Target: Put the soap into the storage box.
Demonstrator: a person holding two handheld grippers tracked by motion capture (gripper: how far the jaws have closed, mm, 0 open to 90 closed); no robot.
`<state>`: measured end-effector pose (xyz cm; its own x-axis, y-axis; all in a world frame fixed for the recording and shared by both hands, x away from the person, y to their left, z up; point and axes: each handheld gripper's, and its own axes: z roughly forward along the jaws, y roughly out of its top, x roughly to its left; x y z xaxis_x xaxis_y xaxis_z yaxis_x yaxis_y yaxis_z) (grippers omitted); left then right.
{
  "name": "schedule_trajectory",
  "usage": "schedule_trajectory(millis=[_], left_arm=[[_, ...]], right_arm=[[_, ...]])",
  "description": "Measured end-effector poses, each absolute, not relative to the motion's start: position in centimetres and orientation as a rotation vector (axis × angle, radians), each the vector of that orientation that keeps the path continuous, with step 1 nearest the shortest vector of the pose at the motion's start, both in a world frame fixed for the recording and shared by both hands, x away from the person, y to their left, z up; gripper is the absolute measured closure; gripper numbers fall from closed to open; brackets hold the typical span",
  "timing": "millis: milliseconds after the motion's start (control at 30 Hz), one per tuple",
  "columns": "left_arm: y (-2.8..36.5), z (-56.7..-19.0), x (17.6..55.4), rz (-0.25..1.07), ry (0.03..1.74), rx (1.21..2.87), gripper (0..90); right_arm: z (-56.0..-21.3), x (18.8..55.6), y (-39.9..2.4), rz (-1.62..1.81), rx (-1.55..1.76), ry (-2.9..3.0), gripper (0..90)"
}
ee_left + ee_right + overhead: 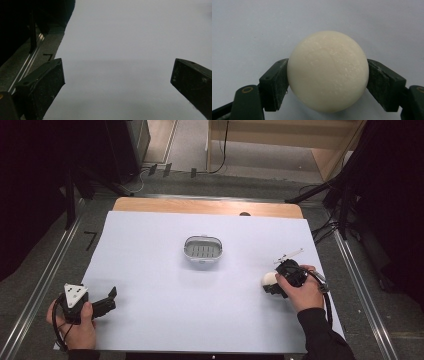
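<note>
Right gripper is clamped on a cream round soap bar; both pads are seen pressed against its sides in the right gripper view, and its lower edge is cut off by the frame. In the high view the same gripper is seen at roughly 4 o'clock on the white sheet, with the soap showing only as a pale patch at its tip, mostly covered by the gripper body and the hand. Left gripper is parked at 8 o'clock, jaws wide apart, nothing between them; only blank sheet is seen between them in the left gripper view. A grey slotted soap dish is placed near the sheet's centre, well apart from both grippers, with nothing in between. Its slots are too small to be made out clearly.
</note>
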<state>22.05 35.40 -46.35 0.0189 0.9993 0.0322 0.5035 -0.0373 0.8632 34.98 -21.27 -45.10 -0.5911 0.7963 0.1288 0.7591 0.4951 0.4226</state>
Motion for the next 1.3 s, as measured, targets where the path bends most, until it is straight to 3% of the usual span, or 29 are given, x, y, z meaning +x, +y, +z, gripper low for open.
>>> schedule_trajectory(millis=[1300], left_arm=[[35.3, -46.37, 22.04, 0.94, 1.557, 1.623, 0.0]], right_arm=[[-44.41, 35.17, -21.55, 0.744, 1.399, 2.611, 25.1]])
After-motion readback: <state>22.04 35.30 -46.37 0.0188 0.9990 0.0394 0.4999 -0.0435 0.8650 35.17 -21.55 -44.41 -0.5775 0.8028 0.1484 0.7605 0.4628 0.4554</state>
